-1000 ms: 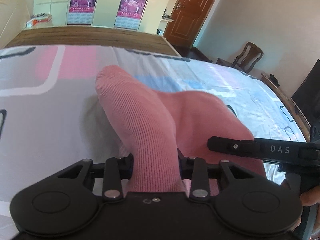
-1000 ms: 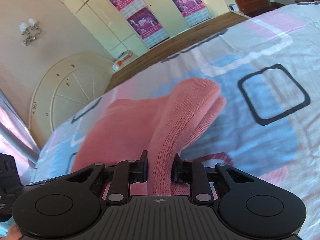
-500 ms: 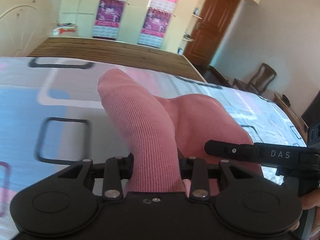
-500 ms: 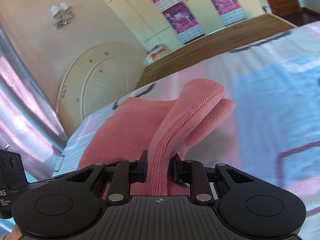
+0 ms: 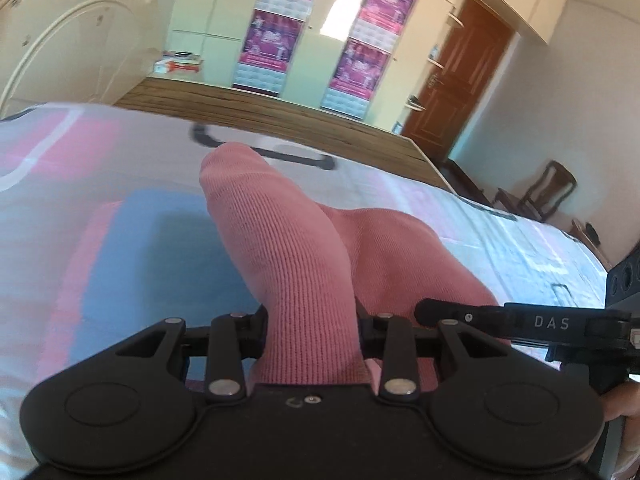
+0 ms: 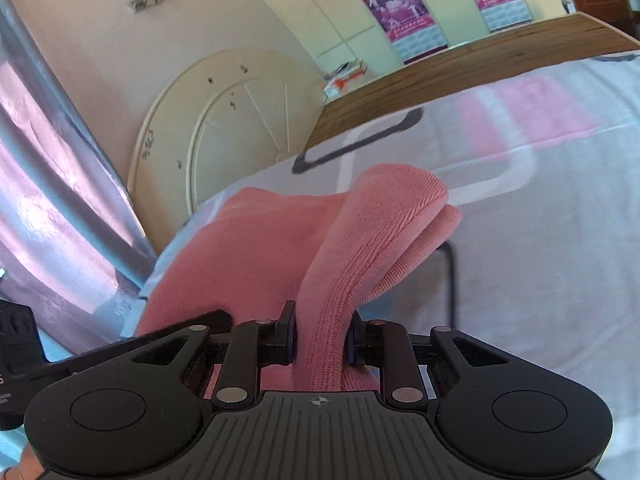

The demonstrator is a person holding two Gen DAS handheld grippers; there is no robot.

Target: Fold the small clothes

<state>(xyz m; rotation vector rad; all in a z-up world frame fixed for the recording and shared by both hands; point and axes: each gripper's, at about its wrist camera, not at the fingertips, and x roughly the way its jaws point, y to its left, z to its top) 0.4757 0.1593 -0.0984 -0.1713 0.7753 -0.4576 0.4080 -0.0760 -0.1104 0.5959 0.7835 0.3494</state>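
Observation:
A pink knitted garment hangs over the bed, held at two places. My left gripper is shut on one bunched ribbed edge, which sticks up and forward between the jaws. In the right wrist view the same pink garment spreads to the left, and my right gripper is shut on another ribbed fold that curls over to the right. The right gripper's black body shows at the right edge of the left wrist view, with a hand below it. The fingertips of both grippers are hidden by cloth.
The bed sheet has pink, blue and white blocks with dark outlines. A cream headboard and a silvery curtain stand at the left. A wooden footboard, wardrobes with posters, a brown door and a chair lie beyond.
Both grippers have swept sideways across the bed with the garment held between them; the headboard and curtain have come into view. The grips have not changed.

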